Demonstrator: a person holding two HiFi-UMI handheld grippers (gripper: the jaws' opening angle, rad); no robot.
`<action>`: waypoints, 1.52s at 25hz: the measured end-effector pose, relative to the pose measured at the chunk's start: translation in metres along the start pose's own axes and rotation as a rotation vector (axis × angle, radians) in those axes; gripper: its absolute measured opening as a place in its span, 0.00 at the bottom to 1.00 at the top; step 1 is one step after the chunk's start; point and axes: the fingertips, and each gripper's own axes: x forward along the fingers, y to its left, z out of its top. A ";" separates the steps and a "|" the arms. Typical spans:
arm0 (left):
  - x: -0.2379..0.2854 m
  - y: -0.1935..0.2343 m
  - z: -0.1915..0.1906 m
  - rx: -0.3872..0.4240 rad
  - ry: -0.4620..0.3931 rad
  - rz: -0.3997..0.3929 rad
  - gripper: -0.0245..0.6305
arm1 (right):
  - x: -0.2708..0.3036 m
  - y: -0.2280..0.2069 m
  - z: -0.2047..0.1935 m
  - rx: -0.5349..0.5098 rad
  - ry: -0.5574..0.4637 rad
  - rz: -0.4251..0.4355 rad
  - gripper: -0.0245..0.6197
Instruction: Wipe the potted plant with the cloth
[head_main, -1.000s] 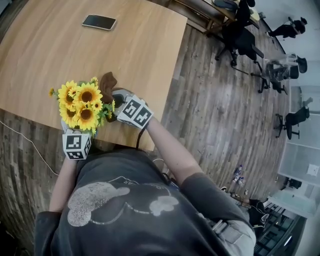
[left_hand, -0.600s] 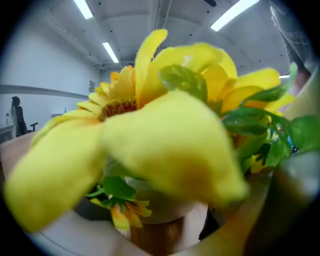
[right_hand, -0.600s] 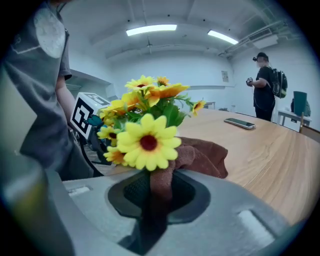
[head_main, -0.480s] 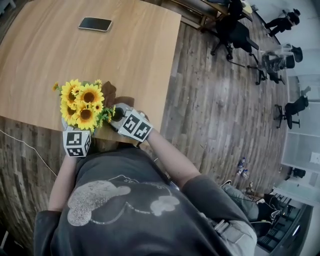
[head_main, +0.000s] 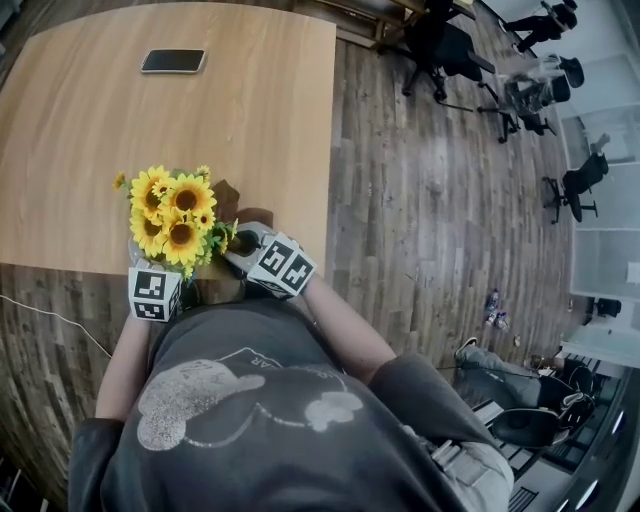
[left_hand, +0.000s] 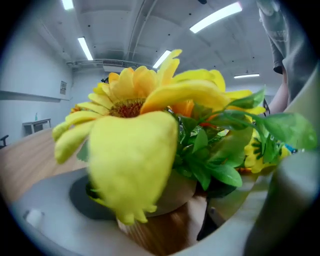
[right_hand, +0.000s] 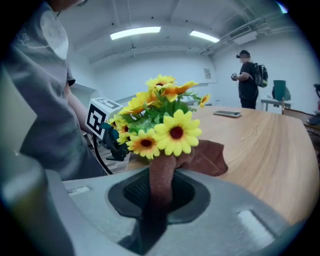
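Brown cloth (right_hand: 207, 155) clamped in right gripper (right_hand: 159, 200); potted plant (right_hand: 160, 117) just beyond

Your left gripper (left_hand: 170, 216) points slightly down at the near edge of the table (head_main: 260, 130). Its jaws are wide and have just been closing a little around the pot (left_hand: 176, 192), without pressing it. Your right gripper (right_hand: 159, 196), just beside it, is clamped on the brown cloth (right_hand: 211, 156).

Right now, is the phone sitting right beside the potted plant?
No, the phone lies near the far edge of the table, well apart from the potted plant.
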 end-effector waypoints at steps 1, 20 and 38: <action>-0.001 0.001 0.000 0.005 -0.001 0.000 0.88 | -0.007 -0.004 -0.002 0.033 -0.018 -0.032 0.13; 0.010 -0.005 0.007 0.021 -0.008 0.187 0.86 | -0.093 -0.052 -0.033 0.243 -0.153 -0.347 0.13; -0.007 -0.013 0.000 0.202 -0.043 -0.271 0.85 | -0.046 -0.092 0.021 0.014 -0.025 -0.149 0.13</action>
